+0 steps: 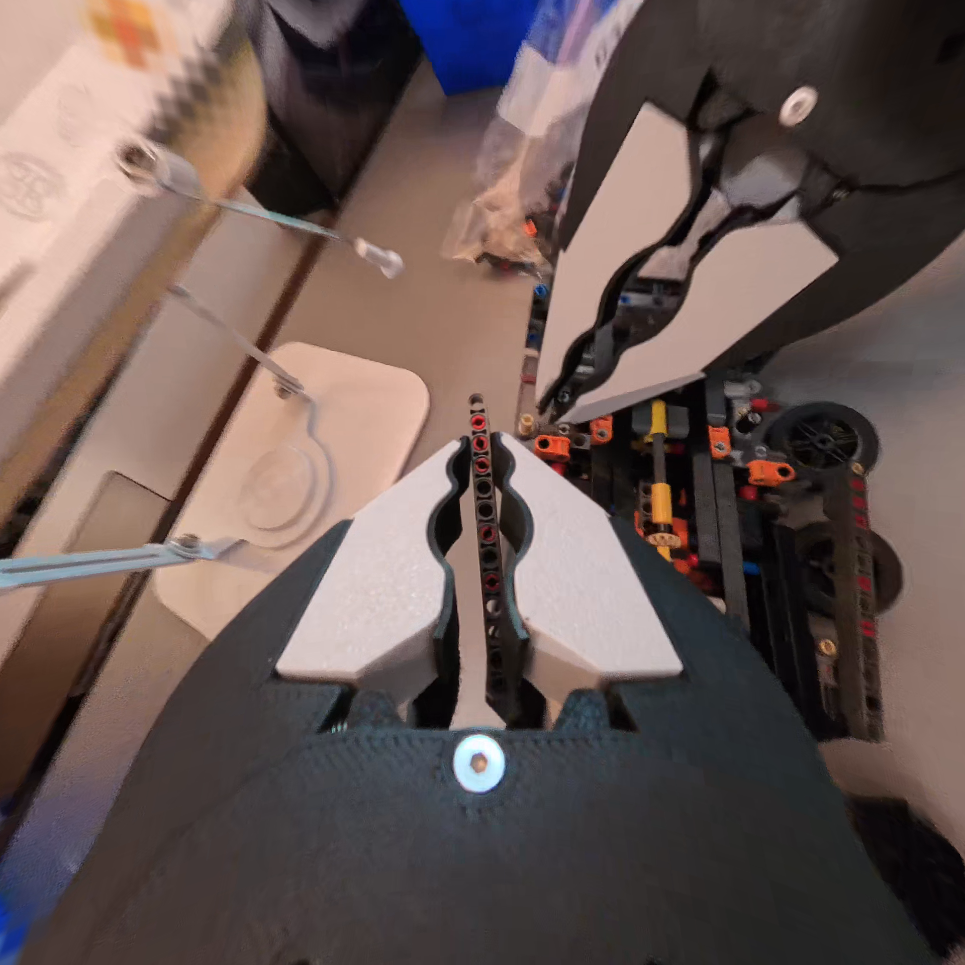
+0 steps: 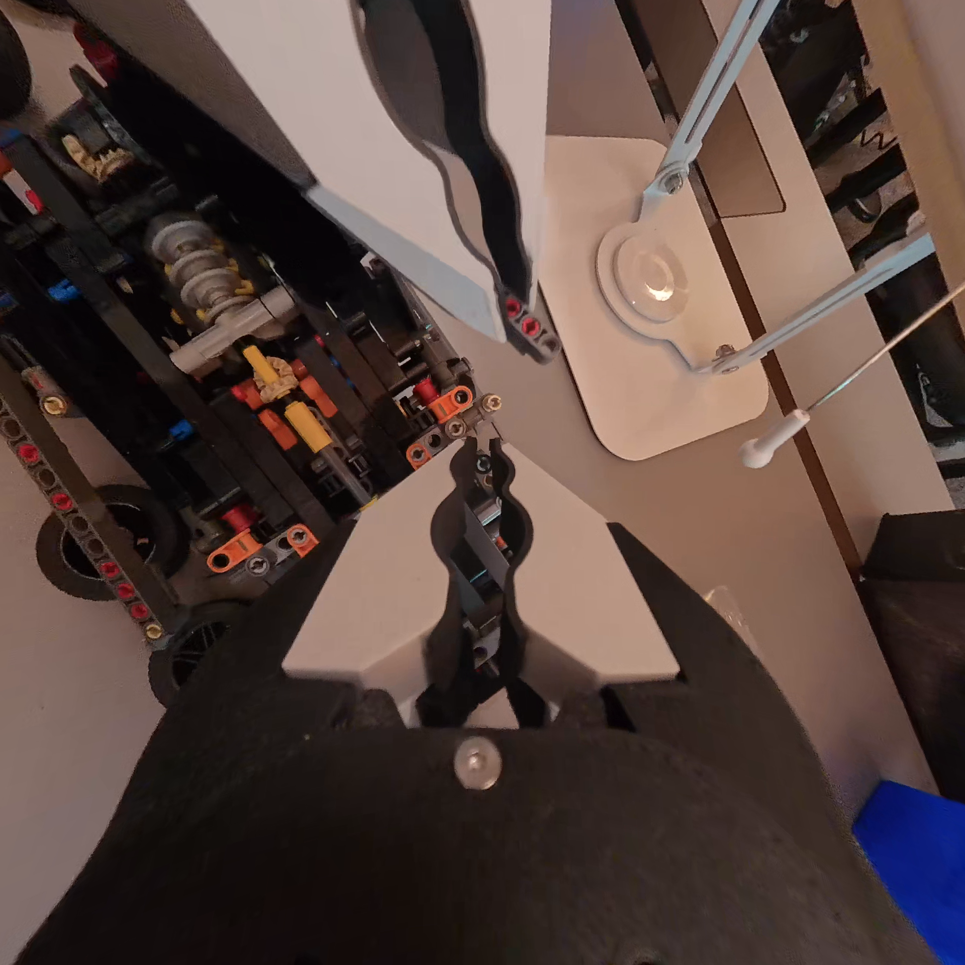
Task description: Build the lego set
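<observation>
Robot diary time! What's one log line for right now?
left gripper: shut on black beam | right gripper: closed around car chassis edge | beam not yet attached

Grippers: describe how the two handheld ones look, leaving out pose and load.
Both match. The left gripper and right gripper each have a black, rough-textured printed body, one silver washer-and-screw at centre, and two pale grey wedge fingers lined inside with wavy black pads. No cables, markings or sleeves show.
</observation>
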A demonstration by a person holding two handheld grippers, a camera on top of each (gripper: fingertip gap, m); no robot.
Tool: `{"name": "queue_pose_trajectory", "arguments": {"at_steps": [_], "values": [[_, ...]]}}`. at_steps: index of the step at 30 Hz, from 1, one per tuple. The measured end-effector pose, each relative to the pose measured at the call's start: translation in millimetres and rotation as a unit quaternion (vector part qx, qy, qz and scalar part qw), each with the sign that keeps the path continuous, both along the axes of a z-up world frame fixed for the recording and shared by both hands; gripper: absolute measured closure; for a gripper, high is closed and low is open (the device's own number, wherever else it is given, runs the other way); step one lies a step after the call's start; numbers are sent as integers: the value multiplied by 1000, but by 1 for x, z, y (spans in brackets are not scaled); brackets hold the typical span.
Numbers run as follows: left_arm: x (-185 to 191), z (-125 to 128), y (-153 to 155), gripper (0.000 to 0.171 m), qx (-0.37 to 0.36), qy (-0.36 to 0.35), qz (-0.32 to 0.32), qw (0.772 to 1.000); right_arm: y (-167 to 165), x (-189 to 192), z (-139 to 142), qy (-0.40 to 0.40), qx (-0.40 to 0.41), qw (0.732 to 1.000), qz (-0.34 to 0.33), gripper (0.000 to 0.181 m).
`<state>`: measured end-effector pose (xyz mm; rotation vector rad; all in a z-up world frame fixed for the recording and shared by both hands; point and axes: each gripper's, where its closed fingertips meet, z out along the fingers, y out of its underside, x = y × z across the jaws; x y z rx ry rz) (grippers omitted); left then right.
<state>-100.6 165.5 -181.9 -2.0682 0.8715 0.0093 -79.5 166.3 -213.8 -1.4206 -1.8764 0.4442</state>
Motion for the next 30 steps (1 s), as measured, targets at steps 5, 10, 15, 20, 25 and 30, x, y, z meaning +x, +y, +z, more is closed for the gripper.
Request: {"name": "queue_pose_trajectory", "arguments": {"at_steps": [5,10,15,20,25,30], "values": [[-8,-1,-6,161,-59,-35,-3,998,-2,-1,-1,3,9,1000,5,178],[-18,8,-21,155,-114,-81,-18,990,1,3,-11,-8,7,1000,6,181],[-33,-16,-34,147,-187,-27,-4,982,0,2,-10,-5,6,1000,10,181],[-34,-21,-28,157,-211,-36,-2,977,-6,0,0,15,-2,1000,16,181],[-35,-26,-25,159,-251,-55,6,966,-22,-7,6,35,-15,998,41,181],[-36,-39,-18,161,-284,-54,9,957,-33,-14,0,30,-15,998,55,181]]}}
